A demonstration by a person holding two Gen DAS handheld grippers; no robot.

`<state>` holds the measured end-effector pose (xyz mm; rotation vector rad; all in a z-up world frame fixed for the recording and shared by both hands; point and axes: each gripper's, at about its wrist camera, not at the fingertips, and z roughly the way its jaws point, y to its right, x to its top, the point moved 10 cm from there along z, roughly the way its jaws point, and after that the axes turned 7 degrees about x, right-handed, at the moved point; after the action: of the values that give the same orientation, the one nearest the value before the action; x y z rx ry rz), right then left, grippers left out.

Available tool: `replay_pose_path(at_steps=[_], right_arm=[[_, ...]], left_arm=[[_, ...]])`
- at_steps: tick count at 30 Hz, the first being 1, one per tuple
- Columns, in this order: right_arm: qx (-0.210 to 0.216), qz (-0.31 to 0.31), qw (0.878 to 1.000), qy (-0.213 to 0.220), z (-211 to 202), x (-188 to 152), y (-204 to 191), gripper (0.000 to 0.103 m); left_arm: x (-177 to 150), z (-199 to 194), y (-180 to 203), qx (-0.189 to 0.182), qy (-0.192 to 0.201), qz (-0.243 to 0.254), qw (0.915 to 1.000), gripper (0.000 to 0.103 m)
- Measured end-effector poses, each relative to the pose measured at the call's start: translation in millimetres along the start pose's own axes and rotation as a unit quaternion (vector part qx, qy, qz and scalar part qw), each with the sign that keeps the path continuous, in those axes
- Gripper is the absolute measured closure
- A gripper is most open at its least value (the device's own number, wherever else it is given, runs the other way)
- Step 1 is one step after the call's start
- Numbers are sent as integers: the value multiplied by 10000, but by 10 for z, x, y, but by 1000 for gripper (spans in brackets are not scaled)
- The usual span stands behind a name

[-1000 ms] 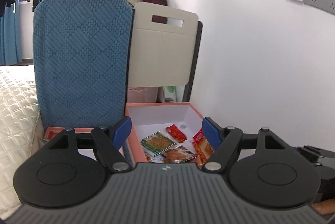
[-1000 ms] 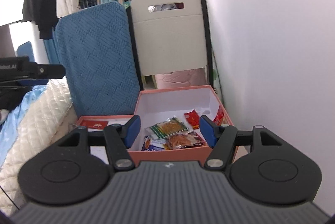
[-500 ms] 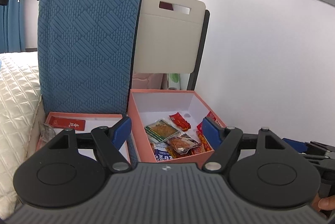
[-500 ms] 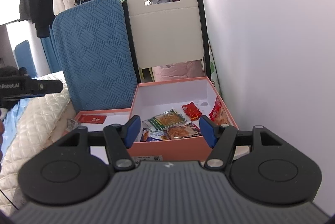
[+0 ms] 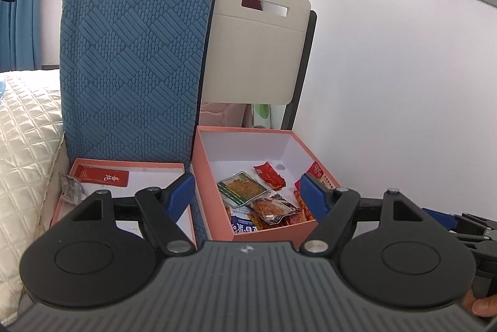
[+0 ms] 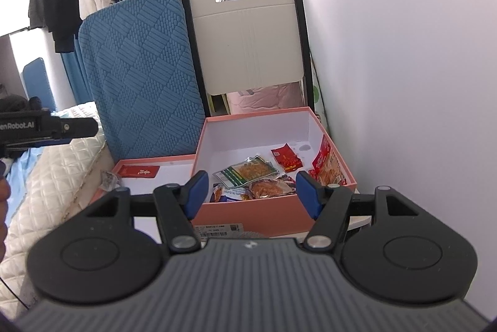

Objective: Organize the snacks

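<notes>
Snack packets [image 5: 267, 201]: lay loose inside the pink box [image 5: 267, 231], beside the white wall.
Box lid [image 5: 133, 169]: sat left of the box, carrying a red card [image 5: 102, 175].
Left gripper [image 5: 248, 192]: I held it above the box front, jaws spread, nothing between them.
Right gripper [image 6: 251, 192]: I held it short of the box, jaws spread, nothing gripped.
Backdrop: blue cushion [image 6: 143, 74], white chair back [image 6: 248, 37].

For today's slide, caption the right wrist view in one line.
Open right gripper faces a pink box of snack packets, beside its lid.
</notes>
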<state>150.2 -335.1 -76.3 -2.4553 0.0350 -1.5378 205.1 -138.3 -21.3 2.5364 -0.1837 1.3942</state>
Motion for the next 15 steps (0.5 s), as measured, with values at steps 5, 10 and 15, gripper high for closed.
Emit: replay_pose_path(at_steps=[5,10,15], right_arm=[[2,8,10000,-19,8,-16,-8,39],[17,-16,10000,-31,17,-20,-29,39],[32,-22,10000,-35,31,-25,-43,39]], left_arm=[[-14,2,-1,31,-8,-3,10000,24],[-21,-6,-28,65,-9,-50,10000,23],[-35,-15,-61,82,-25,-90,9999,23]])
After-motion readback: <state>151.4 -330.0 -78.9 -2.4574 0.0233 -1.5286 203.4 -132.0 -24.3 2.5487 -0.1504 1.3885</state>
